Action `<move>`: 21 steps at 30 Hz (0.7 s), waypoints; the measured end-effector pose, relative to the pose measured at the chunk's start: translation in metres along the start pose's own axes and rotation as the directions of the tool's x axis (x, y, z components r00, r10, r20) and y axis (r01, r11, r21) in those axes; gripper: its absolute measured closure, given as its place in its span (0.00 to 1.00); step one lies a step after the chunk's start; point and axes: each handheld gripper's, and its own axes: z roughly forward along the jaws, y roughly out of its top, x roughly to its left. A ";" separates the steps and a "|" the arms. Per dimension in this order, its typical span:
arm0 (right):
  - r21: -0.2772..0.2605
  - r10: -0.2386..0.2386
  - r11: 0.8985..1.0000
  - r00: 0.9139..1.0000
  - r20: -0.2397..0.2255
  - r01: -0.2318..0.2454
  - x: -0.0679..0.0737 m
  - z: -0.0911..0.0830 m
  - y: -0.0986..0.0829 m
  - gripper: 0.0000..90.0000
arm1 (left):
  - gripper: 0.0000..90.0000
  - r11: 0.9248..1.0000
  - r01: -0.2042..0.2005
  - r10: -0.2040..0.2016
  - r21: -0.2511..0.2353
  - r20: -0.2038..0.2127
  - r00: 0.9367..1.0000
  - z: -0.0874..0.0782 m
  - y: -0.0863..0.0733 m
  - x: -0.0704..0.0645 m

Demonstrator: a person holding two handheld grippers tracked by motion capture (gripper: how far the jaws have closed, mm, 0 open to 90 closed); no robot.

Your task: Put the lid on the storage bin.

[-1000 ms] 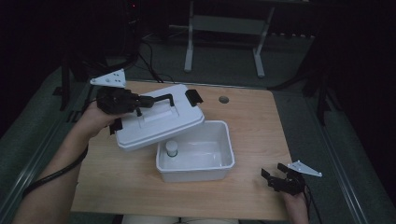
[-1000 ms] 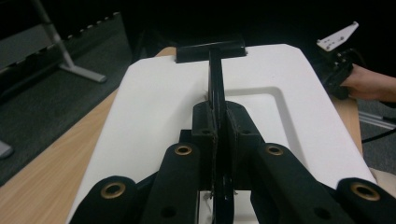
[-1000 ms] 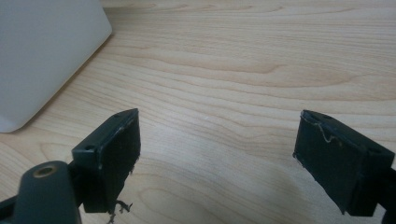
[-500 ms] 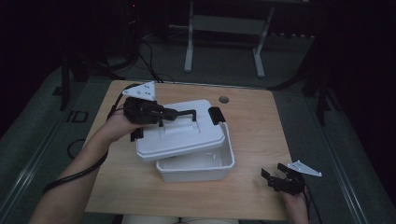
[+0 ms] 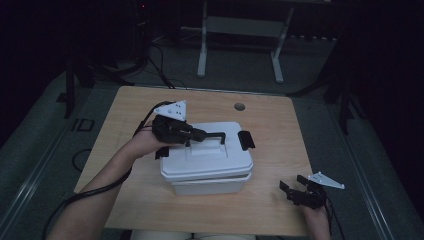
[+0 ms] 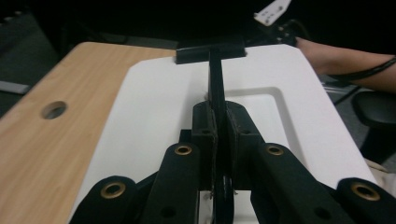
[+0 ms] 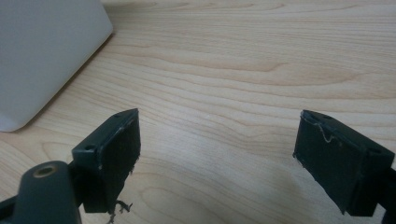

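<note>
no readable text, labels, brands or numbers anywhere

Materials and finishes. The lid (image 5: pixel 207 155) I hold and the box (image 5: pixel 210 186) under it look like white plastic, smooth and matt. The lid's handle (image 6: pixel 215 74) is black plastic, dull. My left gripper (image 6: pixel 218 122) has matt black links with brass-coloured rivets; my right gripper (image 7: pixel 217 158) carries black pads (image 7: pixel 122 144) with a rough, frayed rubbery face. The table (image 7: pixel 243 70) is pale wood-grain, smooth, with a faint satin sheen. The plate (image 5: pixel 171 109) is flat grey, seemingly metal.
</note>
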 end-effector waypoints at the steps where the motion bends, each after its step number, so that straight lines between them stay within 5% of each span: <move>1: -0.001 -0.001 1.000 1.000 -0.001 0.001 0.000 0.000 0.000 0.16 | 0.92 1.000 0.000 0.000 0.000 0.000 1.000 0.000 0.000 0.000; 21: -0.001 0.000 1.000 1.000 -0.007 0.000 0.000 0.000 0.000 0.16 | 0.92 0.998 0.025 -0.026 0.053 0.028 0.999 0.026 -0.018 0.010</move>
